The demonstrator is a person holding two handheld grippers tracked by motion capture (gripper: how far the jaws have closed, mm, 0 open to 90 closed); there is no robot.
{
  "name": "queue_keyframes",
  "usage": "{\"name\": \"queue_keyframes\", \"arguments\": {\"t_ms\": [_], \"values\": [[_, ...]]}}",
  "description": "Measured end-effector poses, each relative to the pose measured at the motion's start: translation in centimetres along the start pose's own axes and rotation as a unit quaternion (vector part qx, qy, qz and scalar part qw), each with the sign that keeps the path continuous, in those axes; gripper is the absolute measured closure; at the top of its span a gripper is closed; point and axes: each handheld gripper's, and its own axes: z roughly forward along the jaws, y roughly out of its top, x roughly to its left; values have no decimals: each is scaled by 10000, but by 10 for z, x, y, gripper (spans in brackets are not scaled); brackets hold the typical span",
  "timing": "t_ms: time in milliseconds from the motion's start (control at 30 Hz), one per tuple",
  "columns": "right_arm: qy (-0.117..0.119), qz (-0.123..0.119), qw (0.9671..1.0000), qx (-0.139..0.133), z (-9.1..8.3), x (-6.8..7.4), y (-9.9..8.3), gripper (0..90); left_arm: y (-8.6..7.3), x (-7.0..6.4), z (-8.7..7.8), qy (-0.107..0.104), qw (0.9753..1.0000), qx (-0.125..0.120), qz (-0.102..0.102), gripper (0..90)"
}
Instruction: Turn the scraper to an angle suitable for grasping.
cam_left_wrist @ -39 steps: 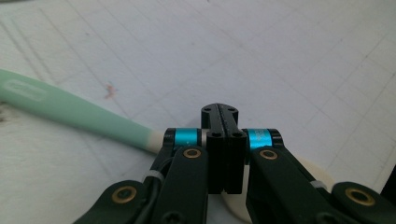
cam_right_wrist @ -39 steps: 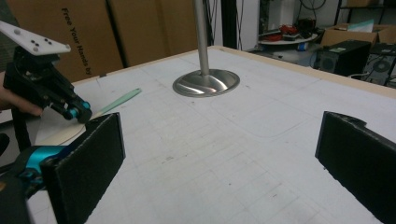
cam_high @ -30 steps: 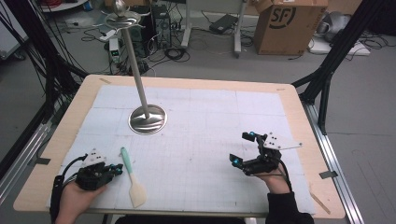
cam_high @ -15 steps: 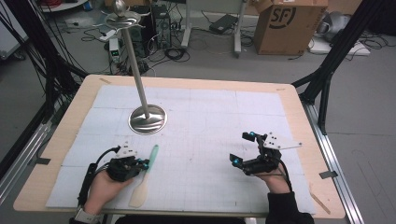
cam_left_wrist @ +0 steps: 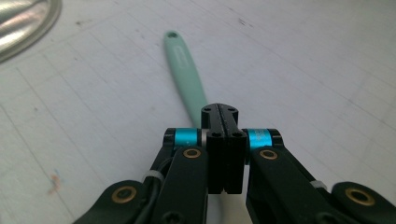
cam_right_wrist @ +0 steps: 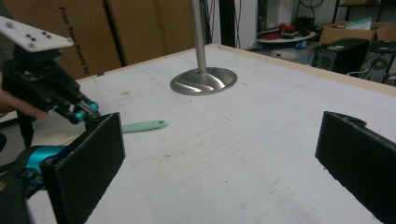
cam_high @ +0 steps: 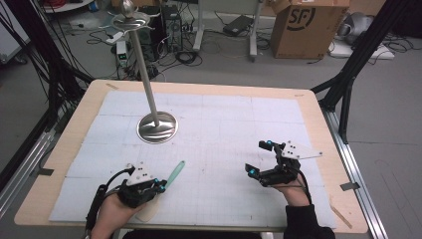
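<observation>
Spatula (cam_high: 172, 174) with a slim mint-green handle and a pale blade, lying flat on the white mat near the front left edge, handle end with a small hole pointing toward the table's middle

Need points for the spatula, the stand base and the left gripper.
spatula (cam_left_wrist: 184, 70), left gripper view, on the mint-green handle.
stand base (cam_high: 157, 127), high view, on the round metal foot.
left gripper (cam_left_wrist: 219, 114), left gripper view, at the tips of its jaws, closed on the spatula handle.

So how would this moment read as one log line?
left tongs: shut on spatula handle | right tongs: open, idle | stand: untouched
</observation>
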Motion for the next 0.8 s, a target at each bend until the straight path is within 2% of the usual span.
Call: {"name": "queue_keyframes", "arguments": {"t_ms": [167, 300, 533, 667, 800], "values": [[25, -15, 10000, 5, 1, 2, 0, 6, 0, -7, 1, -24, 9999, 140, -88, 897], [-6, 2, 10000, -33, -1, 1, 1, 6, -1, -12, 6, -83, 9995, 314, -41, 897], [5, -23, 10000, -28, -1, 1, 1, 6, -6, -14, 2, -57, 9996, 292, 4, 898], [11, 13, 10000, -26, -2, 1, 1, 6, -12, -11, -5, -72, 9996, 277, -20, 898], [14, -20, 10000, -10, 0, 1, 1, 6, -16, -8, -11, 6, 9995, 314, 9, 897]]}}
